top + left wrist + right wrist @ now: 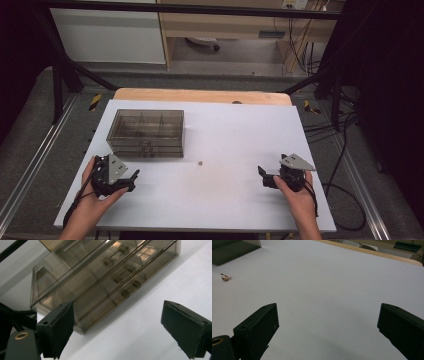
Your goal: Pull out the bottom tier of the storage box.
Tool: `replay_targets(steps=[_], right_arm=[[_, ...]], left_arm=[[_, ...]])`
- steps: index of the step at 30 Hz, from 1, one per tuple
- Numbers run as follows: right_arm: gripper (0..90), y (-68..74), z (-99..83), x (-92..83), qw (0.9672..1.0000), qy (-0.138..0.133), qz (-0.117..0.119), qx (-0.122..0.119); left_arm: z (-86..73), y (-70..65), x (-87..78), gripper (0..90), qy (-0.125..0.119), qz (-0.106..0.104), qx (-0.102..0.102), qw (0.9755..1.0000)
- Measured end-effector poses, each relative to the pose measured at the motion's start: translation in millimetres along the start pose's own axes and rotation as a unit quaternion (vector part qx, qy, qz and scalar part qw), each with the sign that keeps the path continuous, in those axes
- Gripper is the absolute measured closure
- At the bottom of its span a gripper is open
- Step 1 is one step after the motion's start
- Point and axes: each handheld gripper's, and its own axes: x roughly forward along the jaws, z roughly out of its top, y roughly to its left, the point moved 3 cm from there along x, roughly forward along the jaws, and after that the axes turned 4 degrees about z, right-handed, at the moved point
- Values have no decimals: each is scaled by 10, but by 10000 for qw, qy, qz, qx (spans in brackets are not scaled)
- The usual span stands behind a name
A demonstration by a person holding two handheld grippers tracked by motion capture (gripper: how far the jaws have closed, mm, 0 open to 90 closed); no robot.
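Sits on the white tabletop (225, 150), toward the far left part: a see-through brown box (146, 133) with little drawers. Runs longways from side to side across the tabletop. Shows small round drawer knobs (124, 293) on the front face, turned toward the person.

Lies just ahead of the left tongs (131, 181) and a bit to the right of them. Comes up close in the left gripper view, tilted across the picture, the front low edge near the left pad (62, 332). Not touching, though.

Sits well apart from the right tongs (263, 177), way over to their left. So the left hand (95, 200) looks much nearer for any reach to the drawers.

Lies alone between the two sides: one tiny shiny bit (200, 162) on the bare tabletop, just in front of the box's right corner. Too small to tell what.

Left tongs: spread wide apart, nothing between, nothing touched. Right tongs: also spread wide, pointing over bare tabletop, holding nothing. Right hand (300, 197) rests low near the front right edge.
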Motion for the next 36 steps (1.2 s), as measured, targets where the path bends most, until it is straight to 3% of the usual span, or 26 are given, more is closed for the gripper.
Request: replay_targets(steps=[4,6,11,16,17,18,19,22,23,26,31,34,36], right_arm=[[41,-2,1,-3,10000,3,7,33],[41,-2,0,-1,10000,8,3,13],[41,2,0,-3,10000,20,-6,2],[41,-6,-3,-4,10000,55,-13,18],[41,-6,-3,-3,10000,58,-16,22],[41,-6,-3,-3,10000,58,-16,22],[41,-5,-2,-2,10000,51,-14,40],[41,1,2,-5,10000,42,12,58],[41,8,2,-4,10000,53,10,46],[42,8,4,-4,10000,41,4,21],[41,9,-11,-3,9999,106,-1,44],[41,13,-13,1,9999,131,-25,45],[41,14,-13,2,9999,139,-34,35]], left_arm=[[75,-91,46,147,57,65,340,9994],[86,-136,79,199,93,97,545,9984],[99,-228,154,220,129,195,855,9961],[108,-266,210,258,116,393,1276,9910],[110,-276,223,343,114,357,1411,9893],[113,-286,232,343,128,287,1545,9875],[118,-292,249,401,137,294,1637,9860],[120,-296,308,383,234,326,1754,9837],[121,-298,334,371,200,345,1740,9839],[133,-289,364,365,205,483,1904,9803],[90,-303,401,387,217,592,1943,9789],[50,-327,392,376,225,574,1909,9797],[53,-308,336,376,220,750,2050,9756]])
